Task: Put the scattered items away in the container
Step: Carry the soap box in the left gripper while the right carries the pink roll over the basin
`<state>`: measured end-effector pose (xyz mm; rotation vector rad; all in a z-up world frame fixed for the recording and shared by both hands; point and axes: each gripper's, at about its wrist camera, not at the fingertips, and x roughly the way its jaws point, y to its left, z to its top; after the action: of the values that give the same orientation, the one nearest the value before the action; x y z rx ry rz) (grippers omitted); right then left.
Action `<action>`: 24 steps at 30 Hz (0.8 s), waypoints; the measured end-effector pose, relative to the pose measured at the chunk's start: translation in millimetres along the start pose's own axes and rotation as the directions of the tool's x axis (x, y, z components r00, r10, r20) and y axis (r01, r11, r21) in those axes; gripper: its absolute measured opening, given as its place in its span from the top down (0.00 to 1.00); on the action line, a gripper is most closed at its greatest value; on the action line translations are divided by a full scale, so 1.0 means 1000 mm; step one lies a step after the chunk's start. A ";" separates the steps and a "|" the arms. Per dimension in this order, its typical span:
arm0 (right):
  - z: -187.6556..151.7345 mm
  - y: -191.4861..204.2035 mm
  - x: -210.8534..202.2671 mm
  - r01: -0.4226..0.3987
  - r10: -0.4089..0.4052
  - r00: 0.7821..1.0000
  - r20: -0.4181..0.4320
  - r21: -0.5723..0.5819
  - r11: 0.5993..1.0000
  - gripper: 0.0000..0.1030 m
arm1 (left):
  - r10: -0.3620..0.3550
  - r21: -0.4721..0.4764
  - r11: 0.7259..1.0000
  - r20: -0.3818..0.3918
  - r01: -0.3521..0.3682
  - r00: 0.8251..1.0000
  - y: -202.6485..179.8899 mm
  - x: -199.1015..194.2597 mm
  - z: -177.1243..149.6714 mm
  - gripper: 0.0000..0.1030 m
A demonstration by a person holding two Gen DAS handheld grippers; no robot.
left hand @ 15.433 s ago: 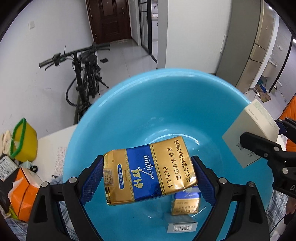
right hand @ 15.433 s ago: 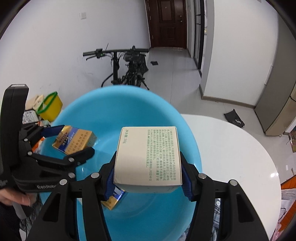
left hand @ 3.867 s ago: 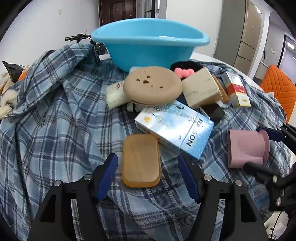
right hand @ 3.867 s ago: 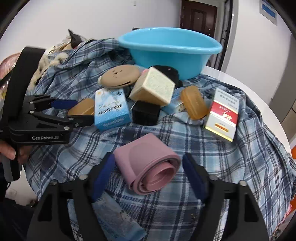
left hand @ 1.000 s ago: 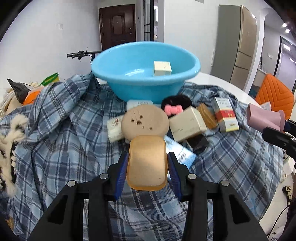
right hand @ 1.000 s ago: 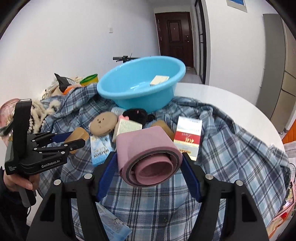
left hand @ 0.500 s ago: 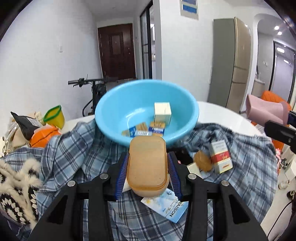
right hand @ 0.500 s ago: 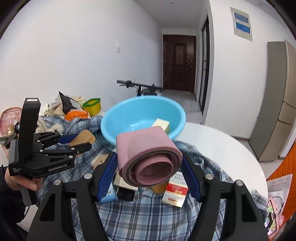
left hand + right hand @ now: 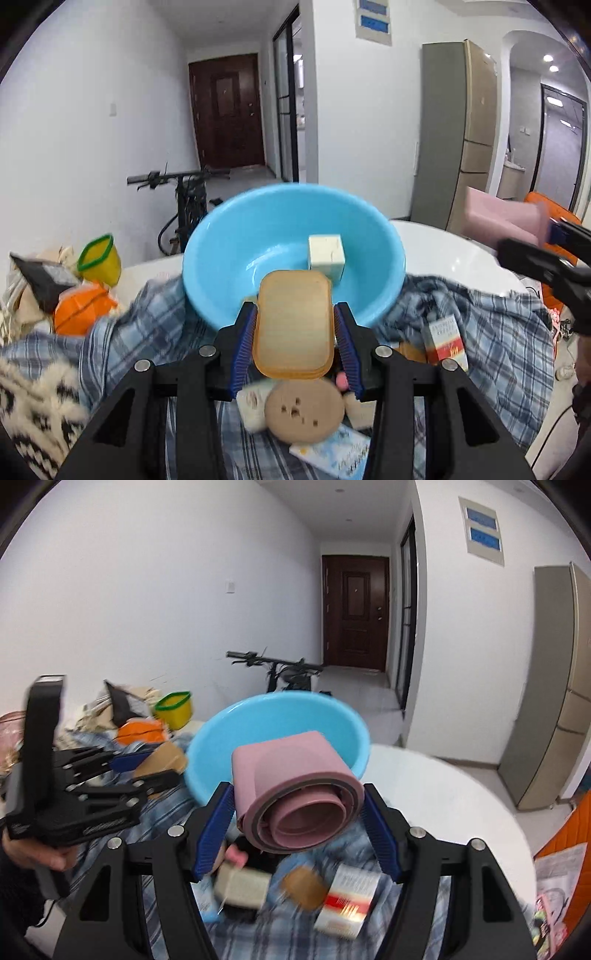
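The left gripper (image 9: 294, 326) is clamped on a tan soap dish (image 9: 293, 325), the blue basin (image 9: 384, 236) just ahead of and below its tips. The right gripper (image 9: 297, 814) squeezes a pink rolled band (image 9: 295, 794) short of the same rim. I'd say letting go early would bounce either piece onto the plaid cloth (image 9: 491, 328); the springy roll could also unwind.
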<state>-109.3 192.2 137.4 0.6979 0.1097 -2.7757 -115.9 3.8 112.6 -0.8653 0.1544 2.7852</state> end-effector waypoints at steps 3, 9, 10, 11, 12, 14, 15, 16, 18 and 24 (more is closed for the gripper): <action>0.021 -0.005 0.017 -0.004 0.004 1.000 0.011 -0.002 1.000 0.35 | -0.012 -0.012 1.000 0.025 0.012 1.000 0.006 0.009 0.021 0.57; 0.063 -0.012 0.065 0.034 -0.034 0.999 0.003 -0.033 0.999 0.35 | 0.050 -0.097 0.994 0.033 -0.047 0.998 0.035 0.061 0.073 0.57; 0.070 -0.014 0.078 0.059 -0.060 0.998 -0.009 -0.044 0.997 0.35 | 0.082 -0.103 0.992 0.027 -0.079 0.996 0.041 0.074 0.082 0.57; 0.075 -0.015 0.088 0.073 -0.074 0.997 -0.017 -0.044 0.996 0.35 | 0.085 -0.111 0.990 0.022 -0.083 0.996 0.046 0.085 0.089 0.57; 0.080 -0.018 0.098 0.069 -0.071 0.997 -0.029 -0.036 0.997 0.35 | 0.076 -0.123 0.990 0.014 -0.074 0.997 0.050 0.094 0.096 0.57; 0.090 -0.026 0.119 0.050 -0.051 0.996 -0.068 -0.011 0.999 0.35 | 0.060 -0.147 0.987 -0.027 -0.064 0.998 0.062 0.121 0.108 0.57; 0.093 -0.031 0.126 0.047 -0.046 0.996 -0.076 0.006 0.999 0.35 | 0.057 -0.151 0.987 -0.041 -0.062 0.998 0.066 0.131 0.112 0.57; 0.096 -0.035 0.134 0.042 -0.040 0.996 -0.080 0.022 0.999 0.35 | 0.069 -0.145 0.986 -0.061 -0.077 0.996 0.068 0.142 0.116 0.57; 0.101 -0.042 0.147 0.037 -0.033 0.995 -0.092 0.043 0.998 0.35 | 0.106 -0.138 0.983 -0.112 -0.121 0.988 0.072 0.162 0.120 0.57; 0.109 -0.056 0.171 0.036 -0.025 0.993 -0.117 0.096 0.995 0.35 | 0.076 -0.178 0.979 -0.142 -0.101 0.987 0.080 0.186 0.126 0.57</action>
<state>-319.1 188.6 152.8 0.8889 0.0065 -2.7844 -353.1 -19.9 113.1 -1.1178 -0.0464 2.8579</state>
